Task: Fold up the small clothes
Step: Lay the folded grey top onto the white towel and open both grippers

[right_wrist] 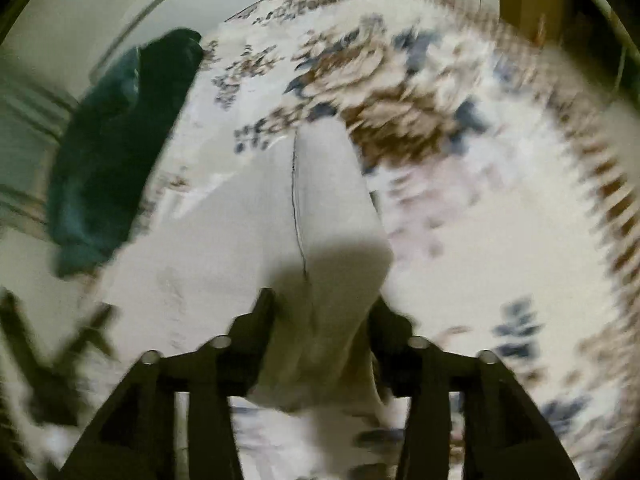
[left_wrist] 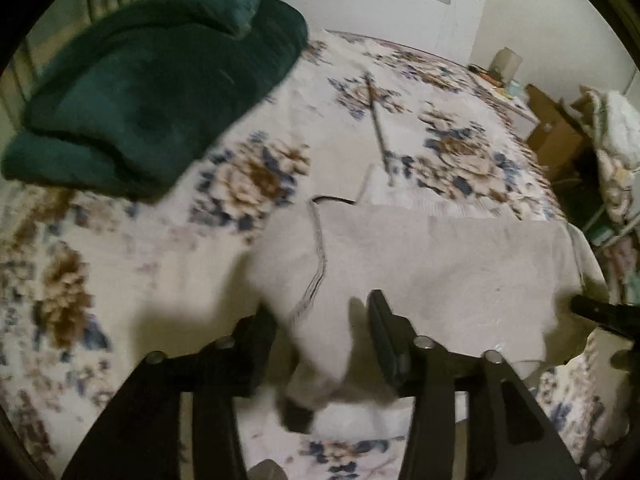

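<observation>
Fingers of both grippers (left_wrist: 324,320) (right_wrist: 322,312) pinch pale cloth (left_wrist: 440,264) (cardboard boxes (left_wrist: 552,128) only in left view)

Floral bedspread (left_wrist: 260,168), white headboard (left_wrist: 384,4), pale wall (left_wrist: 540,12), cardboard box (left_wrist: 556,132)

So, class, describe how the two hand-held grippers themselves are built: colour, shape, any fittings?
Both look alike. The left hand-held gripper has two matte black fingers that taper forward, each carried on angular black struts with cut-out openings, joined by round silver pins. The right hand-held gripper shows the same black fingers, struts and silver pins. No cables, markings or sleeves show.
</observation>
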`<state>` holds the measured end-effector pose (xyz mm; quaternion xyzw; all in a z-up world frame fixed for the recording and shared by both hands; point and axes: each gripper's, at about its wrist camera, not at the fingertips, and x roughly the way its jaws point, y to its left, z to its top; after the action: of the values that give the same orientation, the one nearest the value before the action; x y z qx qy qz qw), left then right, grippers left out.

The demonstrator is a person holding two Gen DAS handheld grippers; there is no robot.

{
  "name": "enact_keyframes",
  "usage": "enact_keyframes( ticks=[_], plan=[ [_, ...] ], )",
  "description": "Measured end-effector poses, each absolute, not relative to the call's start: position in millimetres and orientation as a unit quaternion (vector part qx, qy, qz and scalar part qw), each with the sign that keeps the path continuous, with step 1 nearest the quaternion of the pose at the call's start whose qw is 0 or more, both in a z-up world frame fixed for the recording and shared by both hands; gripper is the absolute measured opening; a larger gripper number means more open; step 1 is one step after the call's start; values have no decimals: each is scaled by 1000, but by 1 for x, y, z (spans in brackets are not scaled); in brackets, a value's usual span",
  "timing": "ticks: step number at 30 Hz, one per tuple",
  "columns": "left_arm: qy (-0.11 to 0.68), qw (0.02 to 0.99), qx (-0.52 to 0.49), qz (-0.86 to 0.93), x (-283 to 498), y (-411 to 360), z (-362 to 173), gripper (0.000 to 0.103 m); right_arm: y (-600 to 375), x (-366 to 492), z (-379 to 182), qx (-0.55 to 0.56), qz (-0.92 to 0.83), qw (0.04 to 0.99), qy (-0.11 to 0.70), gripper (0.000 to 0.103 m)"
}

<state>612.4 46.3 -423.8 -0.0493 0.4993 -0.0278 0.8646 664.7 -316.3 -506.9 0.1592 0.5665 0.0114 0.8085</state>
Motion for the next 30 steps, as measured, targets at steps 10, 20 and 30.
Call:
enact_keyframes(
  ticks=[10,20,30],
  plan=[
    [482,876,-8,1,558,20,-381,103,-271,595,-452,-15,-94,836,541,103],
    [450,893,-8,5,487,4,-289,103,-254,508,-334,-24,-135,866,481,103],
    [408,913,-15,8,397,1,-184,103,-243,398,-197,-30,-135,899,415,103]
  ],
)
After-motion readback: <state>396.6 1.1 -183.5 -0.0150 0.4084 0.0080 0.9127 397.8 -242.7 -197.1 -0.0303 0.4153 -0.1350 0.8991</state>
